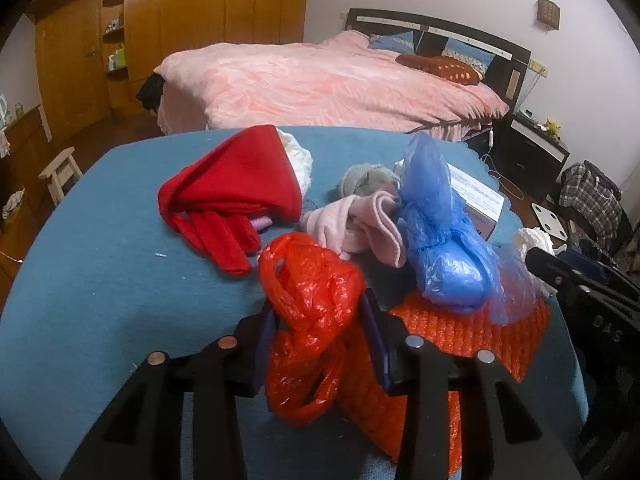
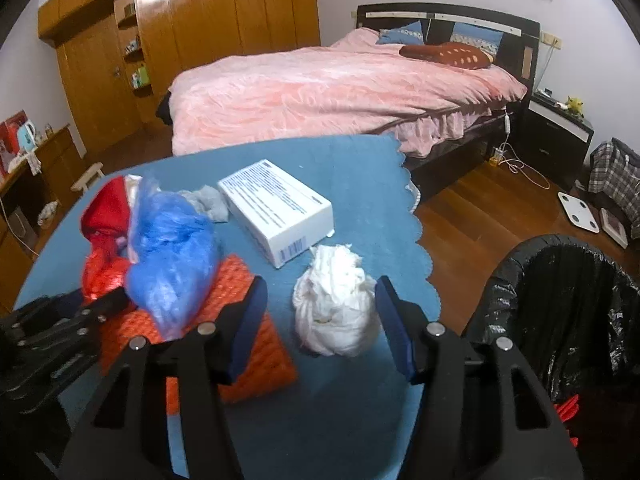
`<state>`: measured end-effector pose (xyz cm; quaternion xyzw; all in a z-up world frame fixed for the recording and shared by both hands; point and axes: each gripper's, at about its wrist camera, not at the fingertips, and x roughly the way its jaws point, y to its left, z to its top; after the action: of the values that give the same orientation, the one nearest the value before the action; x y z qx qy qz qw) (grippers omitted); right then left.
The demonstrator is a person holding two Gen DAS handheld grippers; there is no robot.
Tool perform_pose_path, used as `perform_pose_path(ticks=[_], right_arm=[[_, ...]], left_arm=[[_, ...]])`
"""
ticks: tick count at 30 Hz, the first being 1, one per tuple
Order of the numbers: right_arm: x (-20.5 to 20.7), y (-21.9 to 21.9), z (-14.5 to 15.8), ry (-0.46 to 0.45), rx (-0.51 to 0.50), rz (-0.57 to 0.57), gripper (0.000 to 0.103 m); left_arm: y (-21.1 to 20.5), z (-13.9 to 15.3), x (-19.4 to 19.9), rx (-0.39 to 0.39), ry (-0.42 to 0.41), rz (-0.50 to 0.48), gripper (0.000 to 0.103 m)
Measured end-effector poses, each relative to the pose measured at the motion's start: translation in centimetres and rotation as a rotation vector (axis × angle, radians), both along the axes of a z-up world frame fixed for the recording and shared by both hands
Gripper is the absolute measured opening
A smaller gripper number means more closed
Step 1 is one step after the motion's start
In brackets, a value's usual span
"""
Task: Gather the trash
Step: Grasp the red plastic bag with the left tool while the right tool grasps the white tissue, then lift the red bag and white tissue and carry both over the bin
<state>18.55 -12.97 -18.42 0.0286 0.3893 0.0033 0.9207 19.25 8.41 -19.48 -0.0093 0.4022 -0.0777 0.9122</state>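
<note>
The left gripper [image 1: 320, 332] is clamping its two pads on the crumpled red plastic bag [image 1: 310, 312], which is bulging up between the fingers and sagging below them onto the blue table cover [image 1: 100, 280]. The bag is overlapping the near edge of the orange bubble-wrap pad [image 1: 472, 332], the landmark for this clutter.

Sitting on the far part of that pad is a blue plastic bag [image 1: 440, 248], tied into a lump and leaning upward. Beyond the pad, a pink sock [image 1: 360, 228] is lying against the blue bag, with a grey cloth [image 1: 368, 180] behind it. Farther off to the left of the pad, a red Santa hat [image 1: 236, 192] is lying with a red glove [image 1: 220, 240] sticking out from under it.

The right gripper [image 2: 320, 320] is standing with its jaws apart, straddling a white tissue wad [image 2: 340, 300]. The right pad is touching or nearly touching the wad; the left pad is standing clear of it, beside the pad's right edge. Nothing is blocking this wad. A white cardboard box [image 2: 280, 208] is lying just beyond it, to the right of the blue bag.

Well to the right of the pad, off the table, a bin with a black liner [image 2: 560, 300] is standing open on the wooden floor [image 2: 480, 208]. A bed with a pink blanket [image 2: 320, 92] is filling the background.
</note>
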Motion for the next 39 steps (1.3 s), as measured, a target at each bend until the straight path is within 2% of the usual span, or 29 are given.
perform_pose_path(ticks=[6, 12, 19, 23, 28, 33, 39], right_arm=[[1.0, -0.6, -1.3, 0.048, 0.001, -0.021, 0.054], [1.2, -0.5, -1.7, 0.062, -0.006, -0.019, 0.040], [0.9, -0.6, -1.5, 0.038, -0.005, -0.019, 0.033], [-0.3, -0.6, -0.2, -0.030, 0.015, -0.018, 0.032], [-1.9, -0.1, 1.6, -0.069, 0.061, 0.018, 0.032], [-3.7, 1.7, 1.4, -0.047, 0.050, 0.063, 0.033], [-3.9, 2.4, 0.0, 0.004, 0.044, 0.057, 0.033]], left_arm=[[0.0, -0.1, 0.0, 0.000, 0.003, 0.002, 0.041], [0.1, -0.1, 0.3, 0.002, 0.010, 0.003, 0.042], [0.6, 0.0, 0.2, -0.020, -0.007, 0.017, 0.037], [1.4, 0.7, -0.5, -0.040, -0.046, 0.051, 0.036], [1.8, 1.6, -2.1, -0.011, -0.080, 0.063, 0.035], [2.3, 1.7, -3.0, 0.004, -0.053, 0.087, 0.035], [1.9, 0.4, -3.4, 0.030, -0.006, 0.082, 0.035]])
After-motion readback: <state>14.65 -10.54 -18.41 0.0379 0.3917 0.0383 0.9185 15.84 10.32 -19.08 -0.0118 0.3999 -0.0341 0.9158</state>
